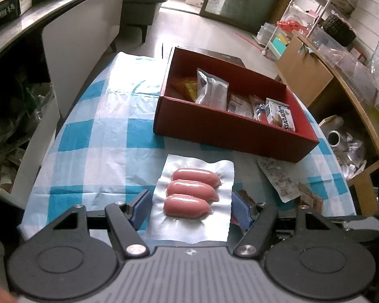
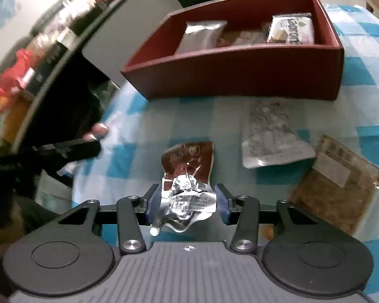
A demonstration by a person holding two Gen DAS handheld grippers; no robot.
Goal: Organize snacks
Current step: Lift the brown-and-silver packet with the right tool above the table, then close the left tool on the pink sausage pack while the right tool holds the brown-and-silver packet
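Right gripper: jaws clenching crumpled foil-and-brown snack packet, lifted off the counter, likely heading for red box. Left gripper: jaws straddling vacuum-packed sausages lying flat on counter; pads not visibly pressing, so released. Box already holding several packets, standing behind. Clear pouch and brown pouch waiting beside. Blue-checked cloth covering counter; cluttered room around.

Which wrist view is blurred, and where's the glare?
Right wrist view: motion blur smears the shelves at left and softens the red box; the foil packet between the right gripper pads throws specular glare. Left wrist view: sharp, with blown-out window glare on the checked tablecloth; fisheye curves its edges.
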